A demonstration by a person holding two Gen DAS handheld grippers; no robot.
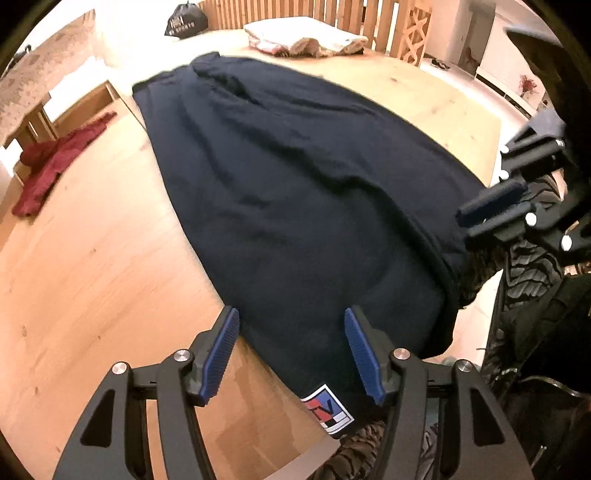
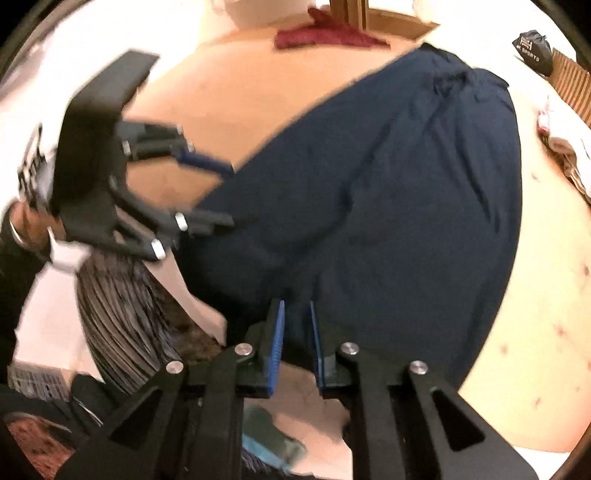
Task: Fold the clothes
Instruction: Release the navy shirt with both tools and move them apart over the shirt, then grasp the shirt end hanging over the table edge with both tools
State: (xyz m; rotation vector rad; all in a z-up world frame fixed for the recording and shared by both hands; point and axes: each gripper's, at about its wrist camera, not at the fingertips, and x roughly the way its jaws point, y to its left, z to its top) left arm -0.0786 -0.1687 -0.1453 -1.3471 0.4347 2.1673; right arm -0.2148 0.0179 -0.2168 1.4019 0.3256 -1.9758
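On the wooden counter, a navy garment lies spread lengthwise, its near hem with a sewn label hanging over the counter's near edge. The left claw stands wide open, its blue pads straddling the hem corner without pressing it. The right claw is nearly closed at the opposite hem corner, cloth between its pads; whether they pinch it yet cannot be told through the blur. For a clean fold, both corners should be gripped at matching depth, lifted together and carried toward the far end with the hem kept taut. No open container shows; a dark bag sits far off, contents hidden. A red cloth and pale folded laundry lie well apart.
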